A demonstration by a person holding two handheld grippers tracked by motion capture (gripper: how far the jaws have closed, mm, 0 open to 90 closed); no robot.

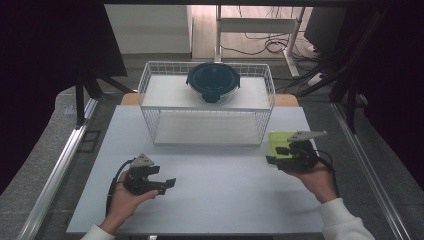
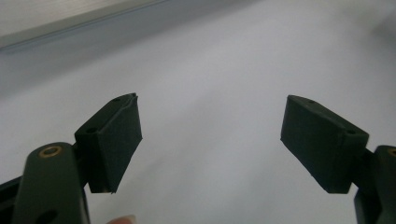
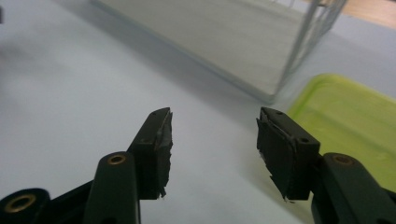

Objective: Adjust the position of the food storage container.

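Note:
A round glass container with a dark blue lid (image 1: 213, 80) sits on the top shelf of a white wire rack (image 1: 150, 90) at the back of the table. A flat yellow-green lid (image 1: 278, 138) lies on the table by the rack's right front corner. My right gripper (image 1: 275, 155) hovers over the lid's near edge, pointing left, open with nothing between its jaws. In the right gripper view the gripper (image 3: 215, 135) has the green lid (image 3: 355, 121) to its right and the rack (image 3: 224, 42) ahead. My left gripper (image 1: 170, 184) rests low at the front left, open and empty (image 2: 210, 126).
The white table top (image 1: 215, 200) stretches between the two hands. A metal rail (image 1: 55, 175) runs along the left side. Behind the table are a desk frame and floor cables (image 1: 270, 47).

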